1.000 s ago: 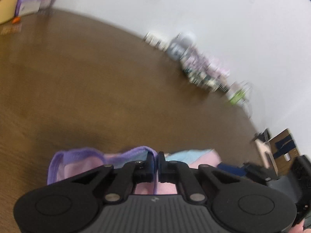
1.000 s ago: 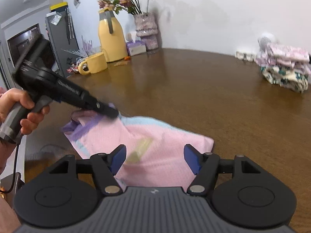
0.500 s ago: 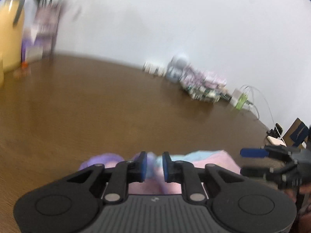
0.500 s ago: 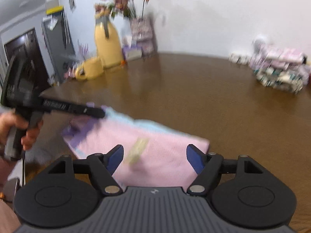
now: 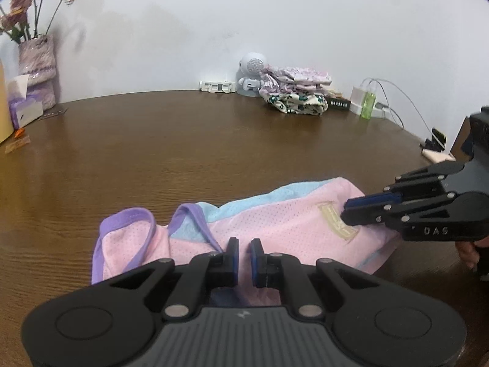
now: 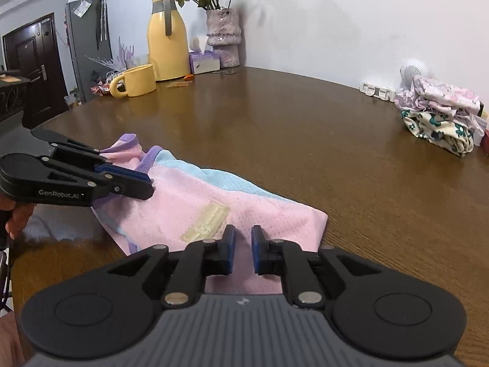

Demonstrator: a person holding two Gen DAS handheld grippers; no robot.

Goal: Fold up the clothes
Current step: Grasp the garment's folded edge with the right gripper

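Note:
A pink mesh garment with light-blue panel and purple trim lies folded on the brown table, near its front edge; it also shows in the right wrist view. My left gripper hovers over its near edge, jaws almost together with a narrow gap, nothing between them. It appears from the side in the right wrist view by the purple collar. My right gripper is over the garment's right part, jaws narrowly apart, empty. It shows in the left wrist view beside the beige label.
A stack of folded clothes sits at the table's back by the wall, next to a small white robot figure. A yellow jug, yellow mug, vase of flowers and tissue box stand at the far left.
My left gripper let go of the purple collar and the garment now lies flat. My right gripper's jaws closed from wide open to a narrow gap.

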